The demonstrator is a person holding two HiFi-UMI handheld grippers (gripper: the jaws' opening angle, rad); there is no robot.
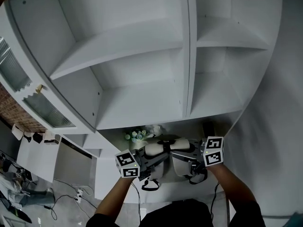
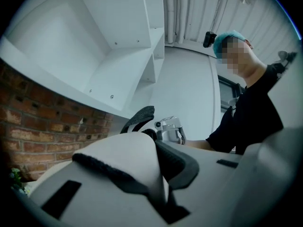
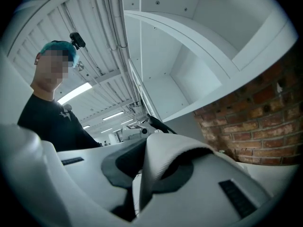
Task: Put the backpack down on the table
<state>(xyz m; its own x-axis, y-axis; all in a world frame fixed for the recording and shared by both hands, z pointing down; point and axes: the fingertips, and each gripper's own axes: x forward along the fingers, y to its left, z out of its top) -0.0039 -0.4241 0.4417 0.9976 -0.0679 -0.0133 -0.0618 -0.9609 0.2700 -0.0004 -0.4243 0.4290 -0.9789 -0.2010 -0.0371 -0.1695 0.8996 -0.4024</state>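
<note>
I hold the backpack with both tongs, in front of the white shelf unit. The left tongs are pressed together on a white padded strap with a dark knitted edge. The right tongs pinch a second white strap in the same way, so neither pair is spread. In the head view the bag sits between the two marker cubes, close before my body, with thin black loops hanging from it on my side.

I judge the step in hand to be the lowering: the bag is gripped by its straps and is not yet released. A pale surface below it is probably the table. Whether the bottom of the bag touches it I cannot tell, because the bag and my arms cover that place.

The next move, I think, calls for bringing both tongs down together and at equal height, so that the bag meets the table on its base. I would open them only when the weight rests there.

As for direction, the long axis seems to run from side to side, from one pair of tongs to the other, across my body. Since I pinch the straps, the strap side is probably turned up toward me. Which end is the top I cannot say.
</note>
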